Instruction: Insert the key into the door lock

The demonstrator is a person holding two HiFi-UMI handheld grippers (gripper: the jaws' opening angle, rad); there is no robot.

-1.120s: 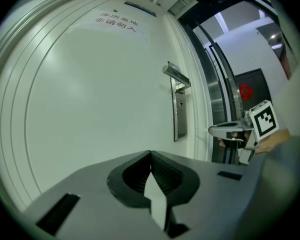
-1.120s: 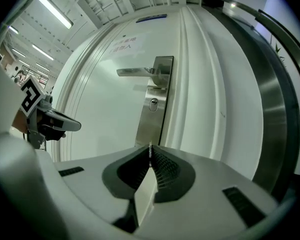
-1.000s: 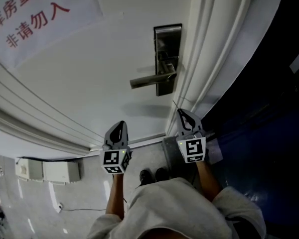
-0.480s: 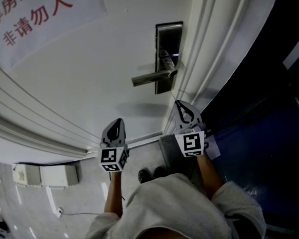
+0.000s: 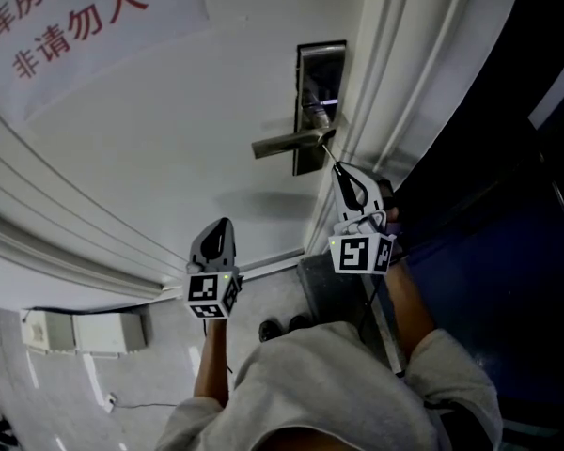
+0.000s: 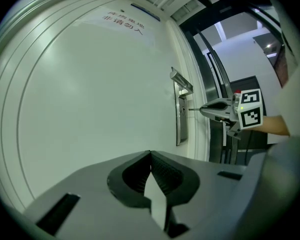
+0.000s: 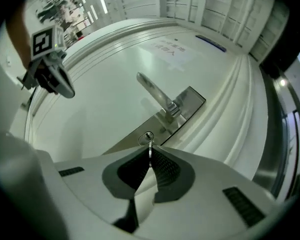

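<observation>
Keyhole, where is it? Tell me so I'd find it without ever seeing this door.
Start at the big white door and find the long metal lock plate near its edge. Look on the plate below the lever handle. The keyhole is the small round ring with a slot, right in front of the key.

Head view. Paper sign (image 5: 75, 26), red characters, posted at 10 o'clock. White moulded frame (image 5: 404, 73) seen at 1 o'clock; dark blue panel (image 5: 508, 252) set beside it, at 3 o'clock. White box (image 5: 80, 332) shown at 8 o'clock; thin cable (image 5: 150, 402) laid nearby on grey floor (image 5: 38, 402).
</observation>
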